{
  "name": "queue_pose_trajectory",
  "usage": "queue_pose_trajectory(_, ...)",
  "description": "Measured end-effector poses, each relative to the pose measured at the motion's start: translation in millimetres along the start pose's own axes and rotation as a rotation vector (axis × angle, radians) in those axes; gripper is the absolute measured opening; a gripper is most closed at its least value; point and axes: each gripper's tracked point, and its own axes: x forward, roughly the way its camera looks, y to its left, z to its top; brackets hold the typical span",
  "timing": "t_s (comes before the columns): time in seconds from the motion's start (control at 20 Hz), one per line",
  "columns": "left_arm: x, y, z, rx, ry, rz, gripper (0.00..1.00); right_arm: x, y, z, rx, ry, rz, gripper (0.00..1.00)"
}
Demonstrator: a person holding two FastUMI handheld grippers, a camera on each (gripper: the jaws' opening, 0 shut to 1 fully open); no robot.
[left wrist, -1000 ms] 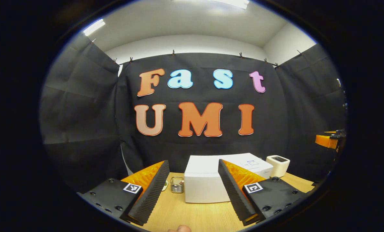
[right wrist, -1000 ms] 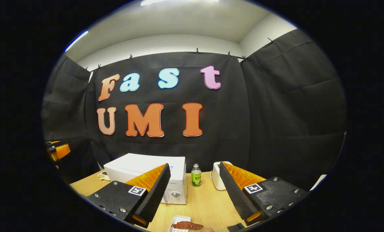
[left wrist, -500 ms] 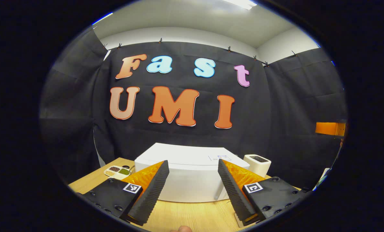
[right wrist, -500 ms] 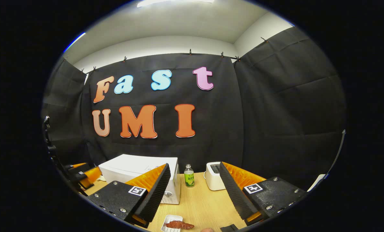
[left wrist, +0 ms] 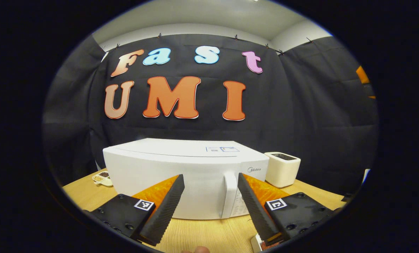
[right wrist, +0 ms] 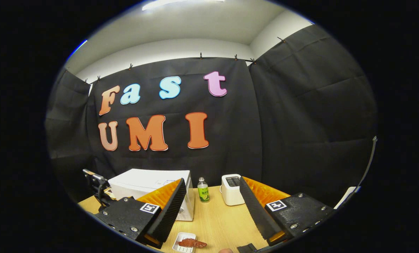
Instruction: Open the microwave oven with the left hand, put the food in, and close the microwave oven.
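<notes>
The white microwave [left wrist: 181,168] stands shut on the wooden table, right ahead in the left gripper view. Its upright door handle [left wrist: 229,195] shows between the fingers of my left gripper [left wrist: 209,177], which is open and a short way in front of it, touching nothing. In the right gripper view the microwave [right wrist: 149,181] is at the left, with my left gripper [right wrist: 97,182] beside it. A small white tray [right wrist: 181,246] holding reddish-brown food [right wrist: 192,242] lies on the table just below my right gripper [right wrist: 212,181], which hangs open and holds nothing.
A white toaster-like box [left wrist: 282,169] [right wrist: 231,189] stands right of the microwave, with a small green-labelled bottle [right wrist: 204,189] between them. A seasoning dish [left wrist: 102,178] lies left of the microwave. The wooden table [right wrist: 227,219] runs toward me.
My left gripper has swung right and moved in toward the microwave's front, so the door handle now sits between its fingers. The right gripper has drifted slightly; both stay open.
</notes>
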Motion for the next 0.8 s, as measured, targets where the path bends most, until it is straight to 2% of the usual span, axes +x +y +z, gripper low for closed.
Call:
queue_pose_trajectory(0.2,32,-9,-35,0.011,0.051,0.002,0.98,3,-15,-9,0.004,0.010,-0.022,0.95)
queue_pose_trajectory(0.3,32,-17,-20,-0.013,-0.009,-0.023,0.99,4,-24,-13,-0.007,0.009,-0.038,0.95)
queue_pose_trajectory(0.35,31,-21,-22,0.006,-0.005,-0.025,0.97,3,-27,-14,-0.006,0.006,-0.045,0.94)
queue_pose_trajectory(0.45,34,-24,-44,0.026,0.050,-0.015,0.98,2,-28,-18,0.015,0.006,-0.042,0.94)
queue_pose_trajectory(0.7,41,-24,-83,-0.024,0.146,-0.005,0.98,4,-37,-26,0.018,0.019,-0.050,0.95)
queue_pose_trajectory(0.8,43,-37,-87,-0.059,0.153,-0.055,0.84,2,-41,-22,0.003,-0.001,-0.062,0.95)
